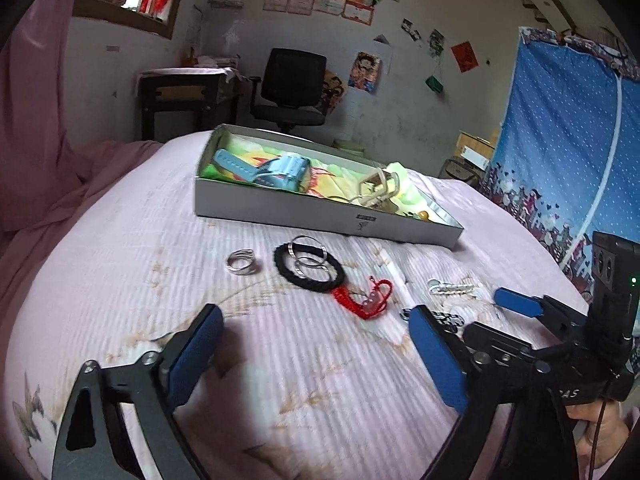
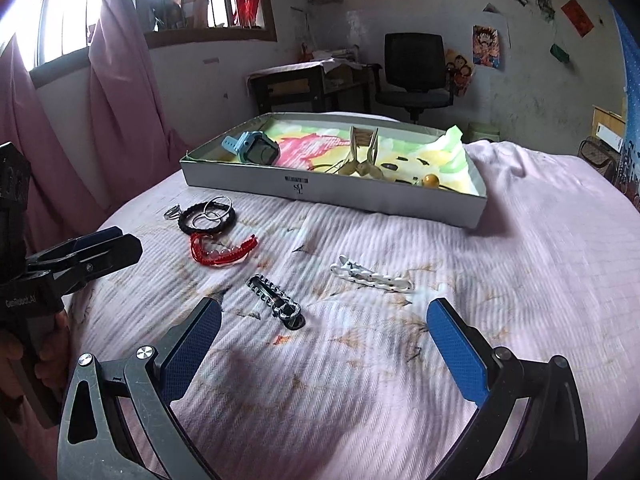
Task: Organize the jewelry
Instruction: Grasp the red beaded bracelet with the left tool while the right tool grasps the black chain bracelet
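cardboard box [image 2: 384,200] already holds our blue watch [image 2: 256,150] and a beige clip [image 2: 362,156]; rings [image 2: 212,212], red bracelet [image 2: 220,250] and two hair clips [image 2: 276,300] still lie on the bedspread. left gripper [image 1: 316,320] and right gripper [image 2: 324,316] gape wide, empty.

A home bedroom: pink-covered bed [image 2: 400,380], curtained window [image 2: 120,8], desk [image 2: 304,80], office chair [image 2: 416,72], wall posters [image 2: 486,46].
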